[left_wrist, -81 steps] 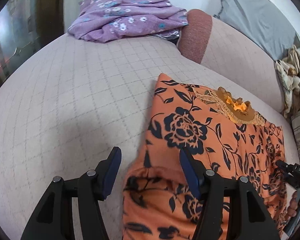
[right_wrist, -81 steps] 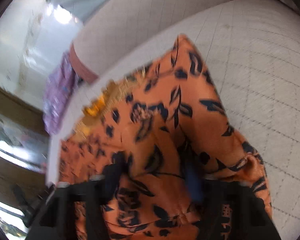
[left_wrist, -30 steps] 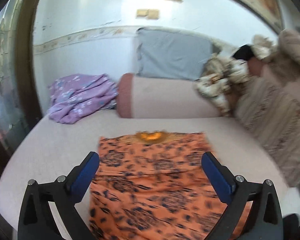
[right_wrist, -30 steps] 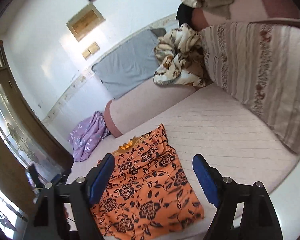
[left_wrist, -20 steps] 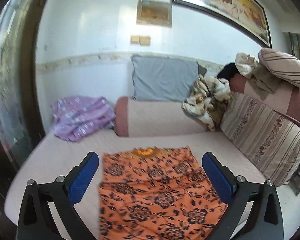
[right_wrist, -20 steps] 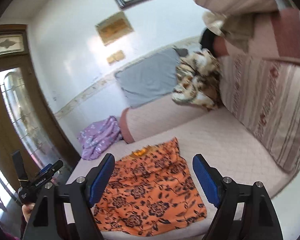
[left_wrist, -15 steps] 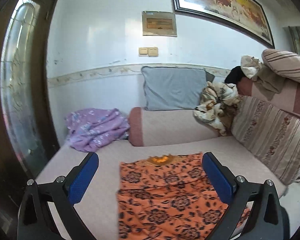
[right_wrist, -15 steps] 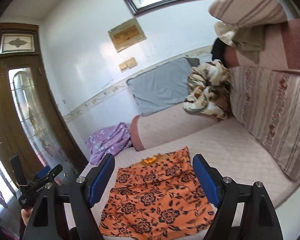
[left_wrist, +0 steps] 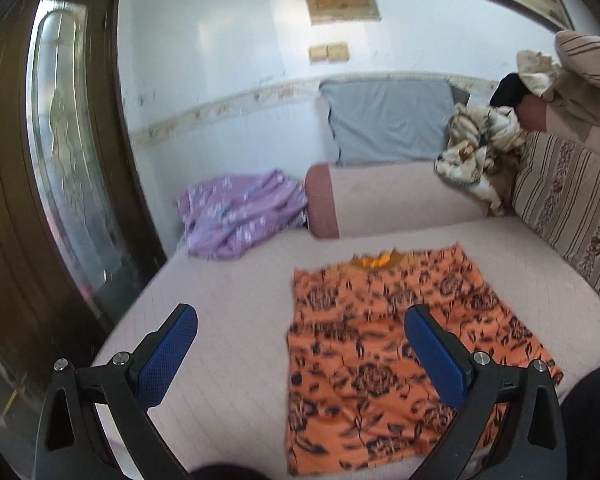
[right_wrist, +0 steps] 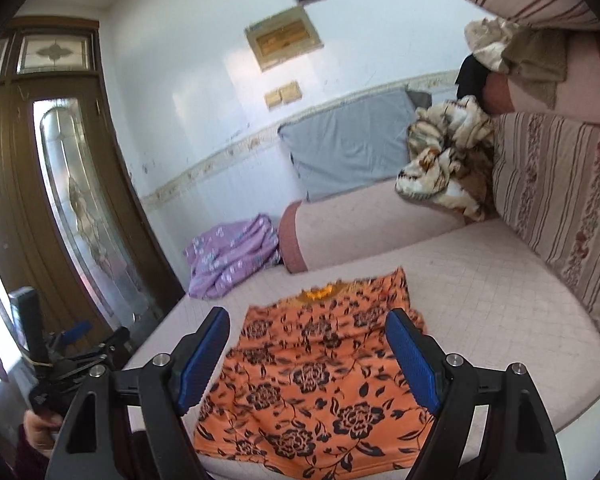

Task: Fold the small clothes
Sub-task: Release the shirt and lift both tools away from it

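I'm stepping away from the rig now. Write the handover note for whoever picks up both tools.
Left tool: open, nothing between its pads, off the garment.
Right tool: open, empty, also clear of the cloth.
Orange floral garment: lies flat on the pale quilted couch seat, gold-trimmed neckline toward the bolster, near edge at the seat's front.
Purple floral cloth: bunched at the seat's far corner by the door, not folded.
Done: the orange piece looks laid out flat; whether it is already folded over once I cannot tell.
Left: finish folding it, then probably the purple one.
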### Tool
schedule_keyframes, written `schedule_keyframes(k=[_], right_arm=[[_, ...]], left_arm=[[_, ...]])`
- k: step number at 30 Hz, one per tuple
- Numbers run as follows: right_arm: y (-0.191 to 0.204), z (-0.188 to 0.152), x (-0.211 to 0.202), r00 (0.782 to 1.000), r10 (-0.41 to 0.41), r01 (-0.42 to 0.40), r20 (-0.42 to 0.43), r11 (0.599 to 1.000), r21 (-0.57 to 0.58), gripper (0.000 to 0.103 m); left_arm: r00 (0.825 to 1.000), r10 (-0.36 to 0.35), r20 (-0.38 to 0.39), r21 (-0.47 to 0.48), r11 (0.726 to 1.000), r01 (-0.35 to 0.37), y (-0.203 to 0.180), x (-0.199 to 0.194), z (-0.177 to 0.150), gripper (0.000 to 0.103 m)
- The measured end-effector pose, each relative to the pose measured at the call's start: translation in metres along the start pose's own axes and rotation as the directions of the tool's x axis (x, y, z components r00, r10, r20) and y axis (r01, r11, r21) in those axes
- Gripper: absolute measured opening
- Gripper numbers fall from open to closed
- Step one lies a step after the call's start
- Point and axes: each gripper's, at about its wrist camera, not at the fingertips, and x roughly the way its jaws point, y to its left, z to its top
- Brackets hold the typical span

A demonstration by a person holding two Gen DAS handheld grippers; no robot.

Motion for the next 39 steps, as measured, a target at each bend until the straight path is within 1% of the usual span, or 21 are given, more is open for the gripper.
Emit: schedule_keyframes(k=[1,3,4,6,9,13,20,24,27,31,39], right_arm=[[0.002,-0.007,0.009,1.000,0.003,-0.003,-0.018,1.000,-0.002,0.083],[0.003,-0.018,0.027,0.998,0.034,-0.033,-0.057,0.999,0.015,0.083],[0.006,-0.024,0.037,0.995,0.057,-0.055,-0.083,0.998,0.026,0.083],[0.011,-0.032,0.048,0.992,0.074,-0.071,-0.105,0.997,0.025,0.083],[0.020,-0.043,0.063,0.986,0.101,-0.101,-0.130,0.995,0.001,0.083],[0.026,-0.056,0.079,0.977,0.127,-0.130,-0.171,0.991,-0.006,0.083],[0.021,-0.063,0.093,0.971,0.133,-0.132,-0.197,0.991,0.018,0.083],[0.018,-0.065,0.097,0.972,0.119,-0.117,-0.204,0.993,0.023,0.083],[0.017,-0.065,0.099,0.973,0.103,-0.103,-0.209,0.995,0.010,0.083],[0.013,-0.066,0.105,0.971,0.095,-0.092,-0.220,0.995,0.022,0.083],[0.015,-0.071,0.111,0.967,0.092,-0.090,-0.238,0.996,0.019,0.083]], left_arm=[[1.000,0.007,-0.028,-0.008,1.000,-0.007,0.001,0.004,-0.005,0.103],[0.998,0.027,-0.065,-0.012,1.000,-0.028,0.003,0.011,-0.013,0.103],[0.996,0.048,-0.081,-0.009,0.999,-0.049,0.004,0.014,-0.017,0.103],[0.991,0.088,-0.105,-0.009,0.996,-0.089,0.008,0.020,-0.022,0.103],[0.981,0.128,-0.143,-0.017,0.991,-0.131,0.016,0.028,-0.031,0.103],[0.971,0.152,-0.183,-0.036,0.986,-0.161,0.026,0.040,-0.042,0.103],[0.964,0.147,-0.221,-0.045,0.986,-0.160,0.031,0.060,-0.050,0.103],[0.963,0.139,-0.230,-0.065,0.985,-0.158,0.034,0.071,-0.053,0.103],[0.960,0.137,-0.244,-0.077,0.984,-0.160,0.038,0.079,-0.056,0.103],[0.955,0.136,-0.264,-0.086,0.983,-0.164,0.042,0.089,-0.062,0.103],[0.949,0.140,-0.281,-0.082,0.982,-0.169,0.043,0.094,-0.068,0.103]])
